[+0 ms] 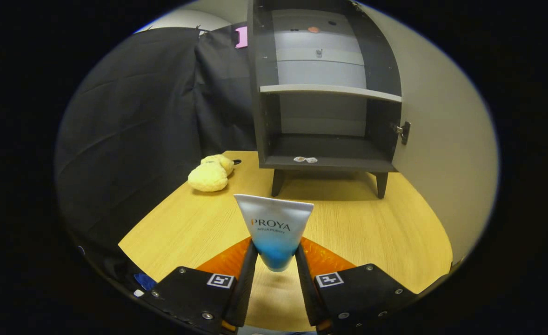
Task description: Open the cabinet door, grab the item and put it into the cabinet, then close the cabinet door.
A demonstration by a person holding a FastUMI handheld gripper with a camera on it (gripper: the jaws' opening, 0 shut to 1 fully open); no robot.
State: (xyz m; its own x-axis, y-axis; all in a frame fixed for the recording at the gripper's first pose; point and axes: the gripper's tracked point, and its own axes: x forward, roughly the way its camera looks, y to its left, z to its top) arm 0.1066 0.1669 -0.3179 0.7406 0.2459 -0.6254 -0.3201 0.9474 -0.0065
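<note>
One gripper (275,260), fingers clamped on both sides of a white-and-blue tube (274,230), lower centre of frame. Wooden tabletop (357,228) below. Dark cabinet (325,93), upper centre, door (441,139) swung open right. Yellow plush toy (210,174) left of cabinet, black cloth wall (139,121) behind.

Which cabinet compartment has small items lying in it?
The lower compartment of the cabinet: two small items lie at its front edge. The gripper grips a tube.
</note>
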